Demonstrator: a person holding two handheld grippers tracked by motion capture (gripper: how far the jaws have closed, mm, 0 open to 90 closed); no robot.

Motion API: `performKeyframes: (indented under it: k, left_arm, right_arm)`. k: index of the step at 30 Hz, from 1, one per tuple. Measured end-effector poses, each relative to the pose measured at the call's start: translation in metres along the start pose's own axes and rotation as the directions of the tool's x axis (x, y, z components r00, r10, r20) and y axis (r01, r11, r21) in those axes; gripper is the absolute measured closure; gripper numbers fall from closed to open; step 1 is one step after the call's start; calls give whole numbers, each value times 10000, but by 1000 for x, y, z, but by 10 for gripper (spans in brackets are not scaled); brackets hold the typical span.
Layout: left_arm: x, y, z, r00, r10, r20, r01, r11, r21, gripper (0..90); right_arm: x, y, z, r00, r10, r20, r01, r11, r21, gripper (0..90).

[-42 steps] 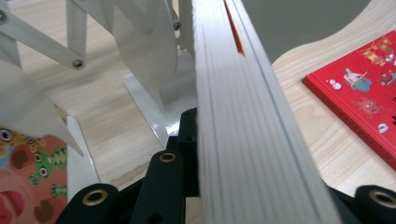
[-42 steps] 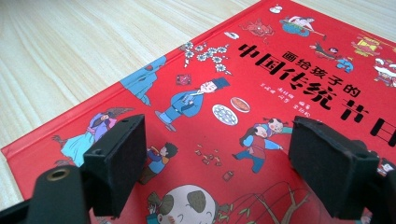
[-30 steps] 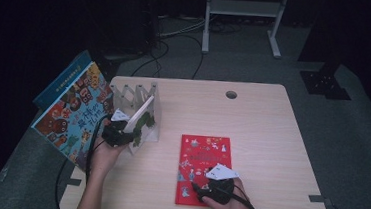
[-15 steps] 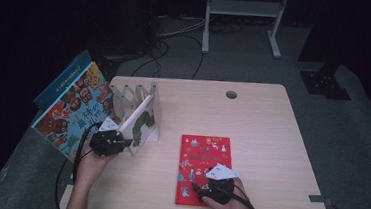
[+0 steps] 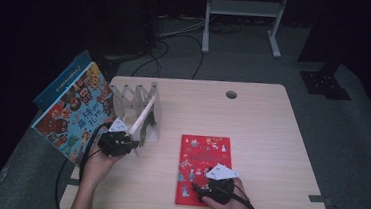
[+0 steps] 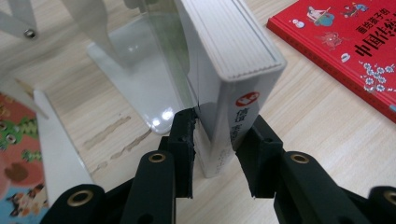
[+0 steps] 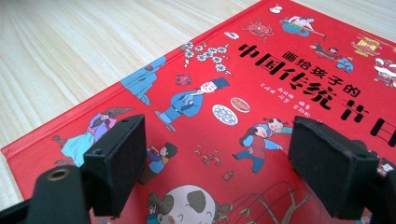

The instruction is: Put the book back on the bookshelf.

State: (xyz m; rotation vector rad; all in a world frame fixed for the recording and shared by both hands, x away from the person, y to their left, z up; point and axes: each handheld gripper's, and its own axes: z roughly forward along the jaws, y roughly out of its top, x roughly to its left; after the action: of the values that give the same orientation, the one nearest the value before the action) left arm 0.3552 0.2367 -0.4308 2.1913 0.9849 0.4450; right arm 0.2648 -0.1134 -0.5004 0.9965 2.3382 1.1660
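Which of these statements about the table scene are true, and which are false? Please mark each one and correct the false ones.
1. The left gripper is closed on the lower corner of the white book. True.
2. The white book lies flat on the table. False: it stands tilted in the clear book rack.
3. The red book lies flat on the table, cover up. True.
4. The right gripper clamps the red book between its pads. False: its jaws stand apart above the cover, with nothing pinched.
5. The colourful picture book lies on top of the red book. False: it leans at the table's left edge, beside the rack.
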Motion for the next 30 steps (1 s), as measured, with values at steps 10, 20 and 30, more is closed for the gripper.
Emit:
performKeyframes:
  k: [10,20,30]
  left_arm:
    - [-8,15,14,9999,147,10,-147,9999,79,632]
    - [-19,29,27,9994,251,244,-256,9995,201,574]
    - [-21,29,30,9990,289,329,-295,9994,164,538]
  right_arm:
    - [0,0,0,10000,0,3,0,10000,1,184]
    - [0,0,0,10000,-2,-10,2,10000,-2,184]
    - [-1,0,0,10000,57,-16,-57,10000,9,187]
